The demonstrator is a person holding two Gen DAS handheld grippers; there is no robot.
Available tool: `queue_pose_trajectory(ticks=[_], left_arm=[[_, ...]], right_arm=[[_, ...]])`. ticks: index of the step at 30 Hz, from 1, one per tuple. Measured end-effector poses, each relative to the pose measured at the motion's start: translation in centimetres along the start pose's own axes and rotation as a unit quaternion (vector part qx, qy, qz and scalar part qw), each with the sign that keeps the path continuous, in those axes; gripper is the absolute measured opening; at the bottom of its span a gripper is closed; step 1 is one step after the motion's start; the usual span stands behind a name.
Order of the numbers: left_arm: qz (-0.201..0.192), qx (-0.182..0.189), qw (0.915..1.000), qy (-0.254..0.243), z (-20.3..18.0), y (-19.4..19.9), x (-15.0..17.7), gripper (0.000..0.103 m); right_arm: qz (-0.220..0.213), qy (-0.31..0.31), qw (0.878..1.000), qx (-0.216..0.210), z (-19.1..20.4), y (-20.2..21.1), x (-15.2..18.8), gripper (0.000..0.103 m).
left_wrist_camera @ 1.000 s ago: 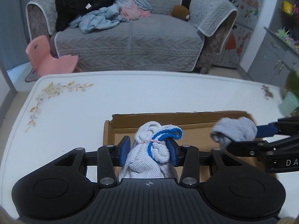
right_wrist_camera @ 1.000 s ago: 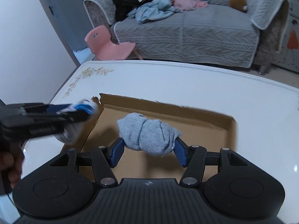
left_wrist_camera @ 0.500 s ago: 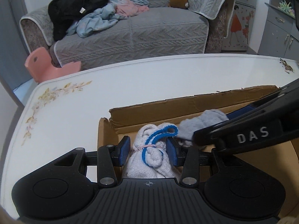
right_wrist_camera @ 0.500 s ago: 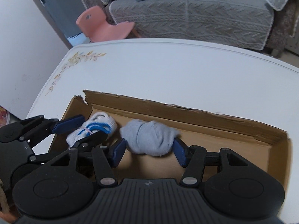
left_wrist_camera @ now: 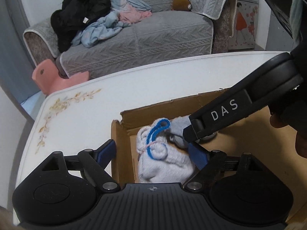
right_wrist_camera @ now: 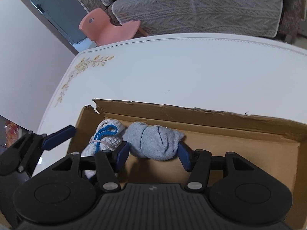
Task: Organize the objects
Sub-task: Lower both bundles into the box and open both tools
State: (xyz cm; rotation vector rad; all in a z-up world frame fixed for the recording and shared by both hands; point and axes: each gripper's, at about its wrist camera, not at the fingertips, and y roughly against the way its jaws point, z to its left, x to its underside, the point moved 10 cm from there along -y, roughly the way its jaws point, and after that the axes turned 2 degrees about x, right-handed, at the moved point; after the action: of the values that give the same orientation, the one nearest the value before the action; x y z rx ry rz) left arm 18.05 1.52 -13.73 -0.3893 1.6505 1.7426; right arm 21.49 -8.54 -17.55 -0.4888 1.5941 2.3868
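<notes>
A white sock bundle with blue trim (left_wrist_camera: 161, 153) lies in the left corner of the cardboard box (left_wrist_camera: 122, 153). My left gripper (left_wrist_camera: 152, 153) straddles it with jaws opening. The pads stand clear of it, and the left finger (right_wrist_camera: 59, 135) is outside the box wall. A grey sock bundle (right_wrist_camera: 153, 141) rests against the white bundle (right_wrist_camera: 107, 134), low in the box (right_wrist_camera: 211, 118). My right gripper (right_wrist_camera: 153, 151) is shut on the grey bundle. In the left wrist view the right gripper's black arm crosses over the grey bundle (left_wrist_camera: 179, 124) and hides most of it.
The box sits on a white table with a floral print (right_wrist_camera: 172, 72). Beyond the far edge stand a grey sofa piled with clothes (left_wrist_camera: 134, 38) and a pink child's chair (right_wrist_camera: 107, 28). A hand (left_wrist_camera: 301, 143) shows at the right edge.
The left jaws have spread off the white bundle, which now lies in the box corner. The right gripper has brought the grey bundle down beside it, still gripped.
</notes>
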Motion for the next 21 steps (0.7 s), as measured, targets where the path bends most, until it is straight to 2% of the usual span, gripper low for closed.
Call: queue_pose_trajectory(ticks=[6, 21], left_arm=[[0.013, 0.014, 0.9998, 0.009, -0.1, 0.4, 0.1, 0.087], [0.019, 0.023, 0.9995, 0.006, -0.1, 0.8, 0.4, 0.087]], right_arm=[[-0.007, 0.026, 0.999, 0.024, 0.4, 1.0, -0.2, 0.057], [0.004, 0.049, 0.998, 0.031, 0.7, 1.6, 0.1, 0.061]])
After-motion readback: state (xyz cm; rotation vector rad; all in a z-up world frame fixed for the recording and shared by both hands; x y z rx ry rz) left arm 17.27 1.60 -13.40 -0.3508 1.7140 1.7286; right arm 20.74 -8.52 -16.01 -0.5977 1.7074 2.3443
